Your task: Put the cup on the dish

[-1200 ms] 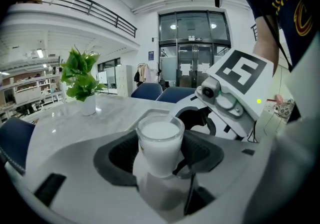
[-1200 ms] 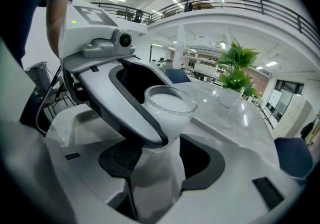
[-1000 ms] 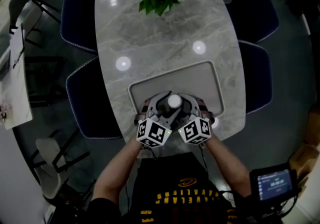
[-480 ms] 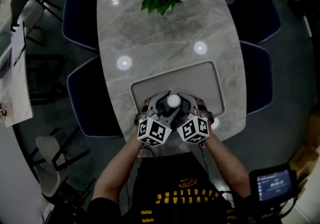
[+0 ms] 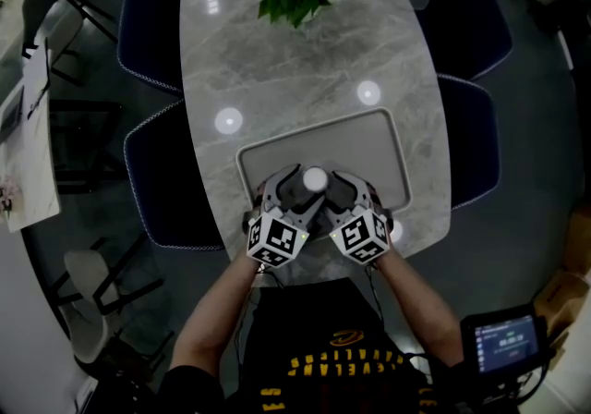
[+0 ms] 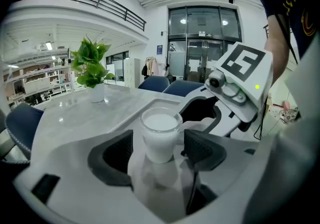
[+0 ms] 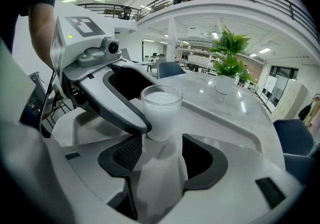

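Cup (image 5: 316, 178) stands on dish (image 5: 380, 149), task seemingly done; left tongs (image 6: 160, 150) just opened around it, right tongs (image 7: 161, 155) gape empty beside it.

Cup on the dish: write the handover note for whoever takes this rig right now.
Left claw: open, jaws just opened wider; the cup stands between them, pads off it.
Right claw: open, empty; the cup is just beyond its tips.
The cup stands upright on the near half of the grey dish.
Done: cup placed and let go.
To do: back both claws away without knocking it.
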`<move>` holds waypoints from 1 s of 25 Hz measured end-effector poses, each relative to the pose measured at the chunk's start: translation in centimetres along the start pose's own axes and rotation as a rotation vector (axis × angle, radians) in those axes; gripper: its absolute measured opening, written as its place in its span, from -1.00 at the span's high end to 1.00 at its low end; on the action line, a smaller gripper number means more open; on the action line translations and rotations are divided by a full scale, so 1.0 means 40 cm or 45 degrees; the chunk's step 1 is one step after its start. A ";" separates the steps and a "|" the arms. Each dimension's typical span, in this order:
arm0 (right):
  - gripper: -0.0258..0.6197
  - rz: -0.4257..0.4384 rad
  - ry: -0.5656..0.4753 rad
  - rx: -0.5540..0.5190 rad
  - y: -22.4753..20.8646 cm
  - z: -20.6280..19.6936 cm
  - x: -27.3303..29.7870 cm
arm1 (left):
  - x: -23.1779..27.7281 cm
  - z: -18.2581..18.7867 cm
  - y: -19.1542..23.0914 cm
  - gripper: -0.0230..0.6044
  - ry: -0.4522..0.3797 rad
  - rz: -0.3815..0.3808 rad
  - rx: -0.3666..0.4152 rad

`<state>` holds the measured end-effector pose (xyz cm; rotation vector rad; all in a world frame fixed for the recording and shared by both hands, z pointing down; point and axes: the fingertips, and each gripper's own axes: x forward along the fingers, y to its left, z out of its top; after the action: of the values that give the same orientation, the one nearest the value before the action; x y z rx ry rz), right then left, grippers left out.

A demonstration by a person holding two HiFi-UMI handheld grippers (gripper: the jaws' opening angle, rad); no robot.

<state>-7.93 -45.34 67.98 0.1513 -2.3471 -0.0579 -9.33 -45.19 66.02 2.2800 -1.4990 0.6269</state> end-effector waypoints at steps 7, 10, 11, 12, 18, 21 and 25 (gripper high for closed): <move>0.17 -0.019 -0.091 0.152 0.014 0.000 -0.086 | -0.102 -0.028 -0.025 -0.06 0.018 0.050 -0.126; 0.18 0.016 -0.141 0.196 0.038 0.005 -0.128 | -0.151 -0.019 -0.041 -0.06 -0.006 0.092 -0.187; 0.18 0.029 -0.164 0.215 0.048 0.009 -0.144 | -0.167 -0.013 -0.053 -0.06 -0.019 0.095 -0.203; 0.18 0.040 -0.188 0.236 0.058 0.014 -0.161 | -0.182 -0.004 -0.068 -0.06 -0.035 0.093 -0.213; 0.90 0.006 -0.308 0.315 0.103 0.031 -0.291 | -0.276 0.080 -0.181 -0.05 -0.152 0.070 -0.238; 0.90 0.015 -0.397 0.412 0.129 0.036 -0.367 | -0.324 0.121 -0.239 0.02 -0.207 0.072 -0.271; 0.90 0.037 -0.502 0.553 0.167 0.037 -0.463 | -0.397 0.192 -0.333 0.45 -0.291 0.046 -0.288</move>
<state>3.33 -36.36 54.48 0.3438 -2.7237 0.4798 -1.19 -31.69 50.54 2.2105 -1.6245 0.1969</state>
